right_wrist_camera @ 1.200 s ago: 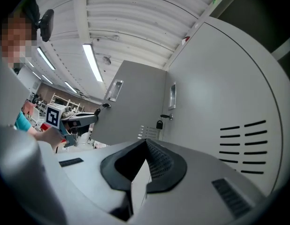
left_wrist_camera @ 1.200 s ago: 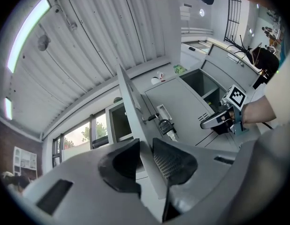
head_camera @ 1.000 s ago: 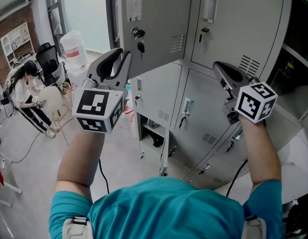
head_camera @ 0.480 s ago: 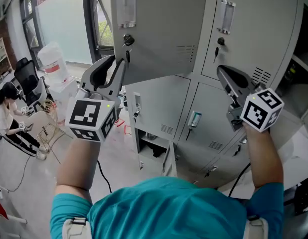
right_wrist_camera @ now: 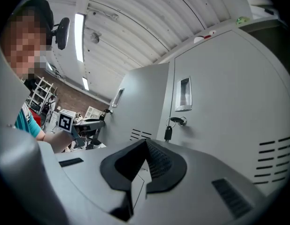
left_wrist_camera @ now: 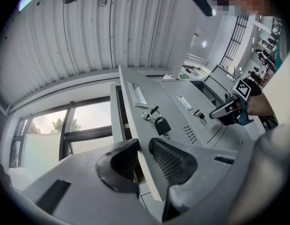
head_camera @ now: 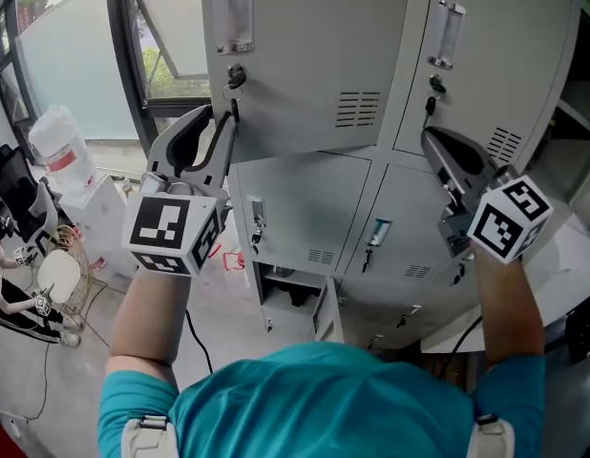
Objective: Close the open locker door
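The grey upper locker door (head_camera: 305, 55) has a key (head_camera: 235, 72) hanging in its lock and a handle recess above it. My left gripper (head_camera: 219, 117) is at the door's free left edge, below the key. In the left gripper view that edge (left_wrist_camera: 135, 121) runs between the two pads, which sit close on both faces, with the key fob (left_wrist_camera: 162, 124) just beyond. My right gripper (head_camera: 429, 136) is held up in front of the neighbouring right-hand door (head_camera: 486, 55), touching nothing. Its jaws (right_wrist_camera: 146, 144) are shut and empty.
A small lower locker compartment (head_camera: 290, 289) stands open with its door (head_camera: 326, 311) swung out near the floor. A water jug (head_camera: 61, 146) and a seated person (head_camera: 13, 294) are at the left by the window. A white surface (head_camera: 567, 246) lies at the right.
The upper door has swung in toward the locker bank, with my left gripper staying at its edge. The view has shifted left and upward; the right gripper keeps its place.
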The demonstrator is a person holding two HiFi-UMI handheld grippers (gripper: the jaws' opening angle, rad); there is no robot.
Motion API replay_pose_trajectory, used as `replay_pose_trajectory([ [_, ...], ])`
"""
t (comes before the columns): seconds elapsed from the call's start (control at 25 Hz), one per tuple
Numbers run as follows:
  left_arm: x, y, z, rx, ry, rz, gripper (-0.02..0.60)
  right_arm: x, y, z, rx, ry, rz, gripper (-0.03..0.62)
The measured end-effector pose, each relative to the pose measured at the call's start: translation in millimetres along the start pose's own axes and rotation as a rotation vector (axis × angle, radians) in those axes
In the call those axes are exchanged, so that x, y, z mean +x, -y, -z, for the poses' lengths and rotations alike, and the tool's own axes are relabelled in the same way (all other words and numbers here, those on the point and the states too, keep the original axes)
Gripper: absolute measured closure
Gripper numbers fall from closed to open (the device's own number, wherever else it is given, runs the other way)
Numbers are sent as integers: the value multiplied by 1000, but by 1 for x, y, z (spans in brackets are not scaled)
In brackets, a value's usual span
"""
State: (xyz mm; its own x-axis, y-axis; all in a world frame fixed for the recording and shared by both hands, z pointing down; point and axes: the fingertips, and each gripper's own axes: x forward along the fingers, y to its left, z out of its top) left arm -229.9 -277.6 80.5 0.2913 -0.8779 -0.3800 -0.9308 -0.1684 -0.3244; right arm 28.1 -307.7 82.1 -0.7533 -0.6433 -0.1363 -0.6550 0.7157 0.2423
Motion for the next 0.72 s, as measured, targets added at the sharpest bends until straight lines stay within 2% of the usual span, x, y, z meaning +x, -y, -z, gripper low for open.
replay_pose_trajectory([
  [0.48, 34, -21, 24, -41, 63, 65, 497, -11, 3, 8, -38, -88, 151, 595],
  [0.72, 52, -27, 36, -11, 73, 72, 497, -12, 4, 18, -36, -113, 200, 595],
])
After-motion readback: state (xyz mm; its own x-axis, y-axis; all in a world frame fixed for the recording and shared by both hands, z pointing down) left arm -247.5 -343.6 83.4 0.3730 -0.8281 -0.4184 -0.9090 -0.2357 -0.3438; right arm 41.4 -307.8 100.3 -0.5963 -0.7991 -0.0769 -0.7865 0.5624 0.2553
